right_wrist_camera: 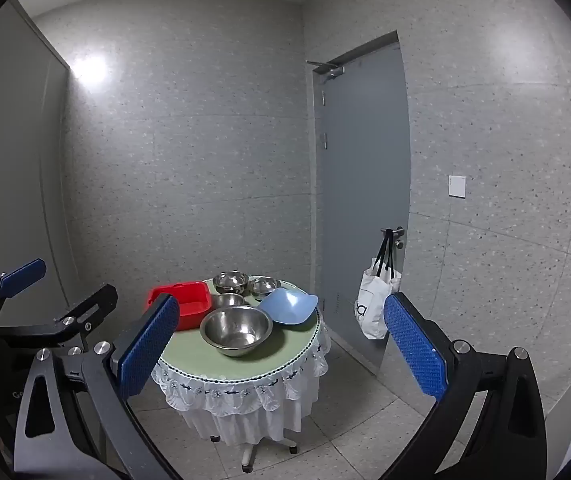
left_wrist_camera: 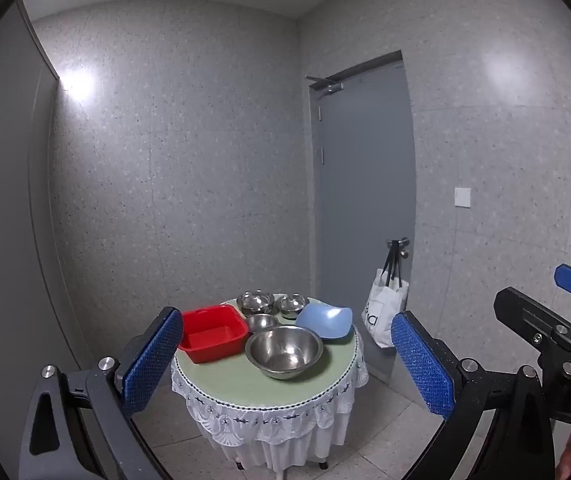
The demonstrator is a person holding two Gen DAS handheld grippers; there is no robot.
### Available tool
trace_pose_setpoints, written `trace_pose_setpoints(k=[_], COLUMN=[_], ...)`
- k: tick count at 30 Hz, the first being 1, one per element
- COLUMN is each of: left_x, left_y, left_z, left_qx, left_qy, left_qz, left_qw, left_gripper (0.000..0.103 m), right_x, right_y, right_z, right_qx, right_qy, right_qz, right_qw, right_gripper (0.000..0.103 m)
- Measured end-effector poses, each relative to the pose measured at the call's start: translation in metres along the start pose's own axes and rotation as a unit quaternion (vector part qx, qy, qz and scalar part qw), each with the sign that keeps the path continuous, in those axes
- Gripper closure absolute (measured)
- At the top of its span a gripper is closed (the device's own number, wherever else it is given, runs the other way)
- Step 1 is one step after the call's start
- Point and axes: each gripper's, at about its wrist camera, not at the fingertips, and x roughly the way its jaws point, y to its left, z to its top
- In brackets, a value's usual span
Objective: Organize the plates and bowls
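A small round table [left_wrist_camera: 229,384] [right_wrist_camera: 189,360] with a green top and white lace skirt holds a large steel bowl [left_wrist_camera: 284,352] [right_wrist_camera: 236,330] at the front, three smaller steel bowls [left_wrist_camera: 261,322] [right_wrist_camera: 228,300] behind it, a red square basin [left_wrist_camera: 213,338] [right_wrist_camera: 189,306] on the left and a blue dish [left_wrist_camera: 325,322] [right_wrist_camera: 290,306] on the right. My left gripper [left_wrist_camera: 285,364] is open and empty, well short of the table. My right gripper [right_wrist_camera: 281,348] is open and empty, also held back from the table.
A grey door [left_wrist_camera: 361,208] [right_wrist_camera: 361,184] stands behind the table on the right, with a white tote bag [left_wrist_camera: 385,312] [right_wrist_camera: 375,308] hanging from its handle. Speckled walls close in on the back and right. The floor is tiled.
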Motion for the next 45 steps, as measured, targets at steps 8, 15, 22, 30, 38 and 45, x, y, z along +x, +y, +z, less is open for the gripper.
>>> trace_pose_setpoints(k=[8, 15, 22, 30, 38, 45], left_x=[-0.021, -0.021, -0.027, -0.03, -0.029, -0.032], left_y=[-0.008, -0.005, -0.005, -0.008, -0.001, -0.001], left_z=[-0.004, 0.006, 0.008, 0.009, 0.004, 0.004], left_qx=[0.011, 0.007, 0.005, 0.005, 0.004, 0.004], left_qy=[-0.015, -0.005, -0.005, -0.007, -0.01, -0.012], left_qz=[0.009, 0.007, 0.005, 0.001, -0.004, -0.005], left_qw=[0.9998, 0.9999, 1.0, 1.0, 0.9999, 0.9999], left_gripper=[0.0, 0.0, 0.0, 0.0, 0.0, 0.0], right_x=[-0.003, -0.015, -0.011, -0.02, -0.024, -0.028], right_y=[0.001, 0.014, 0.012, 0.014, 0.01, 0.008], right_z=[0.002, 0.003, -0.003, -0.004, -0.004, -0.002], right_qx=[0.002, 0.001, 0.002, 0.003, 0.004, 0.004], right_qy=[0.003, 0.001, 0.004, -0.001, -0.003, -0.003], right_qz=[0.001, 0.003, 0.003, 0.001, -0.002, -0.003], right_qw=[1.0, 1.0, 1.0, 1.0, 1.0, 1.0], right_gripper=[0.0, 0.0, 0.0, 0.0, 0.0, 0.0])
